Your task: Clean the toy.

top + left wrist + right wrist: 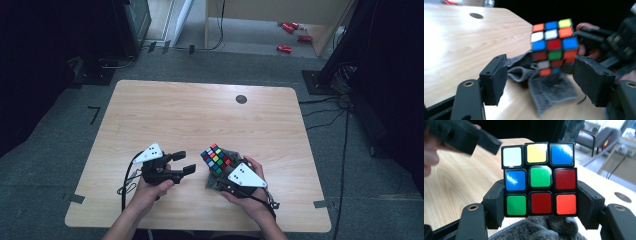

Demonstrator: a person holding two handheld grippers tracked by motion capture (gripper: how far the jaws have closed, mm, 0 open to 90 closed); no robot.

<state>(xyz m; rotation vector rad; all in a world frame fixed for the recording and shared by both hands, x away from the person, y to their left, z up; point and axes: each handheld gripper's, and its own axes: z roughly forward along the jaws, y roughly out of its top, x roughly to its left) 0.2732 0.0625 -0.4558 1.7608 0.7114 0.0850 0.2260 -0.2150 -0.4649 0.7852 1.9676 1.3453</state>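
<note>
**Cube clamped in the right tongs, left tongs apart**

The cube (539, 180) sits near the front edge of the worktop (200, 115), right of centre, just above a grey cloth (549, 87) that lies crumpled under it. The right tongs (540, 206) are clamped on it, one pad on each side of its bottom row. The left tongs (181, 162) sit just left of the cube, near it but not touching, with their pads apart and nothing between them. From the left gripper view you can see orange, blue, white and red stickers, all scrambled. Far side of the worktop has a small round hole (241, 99).
</note>
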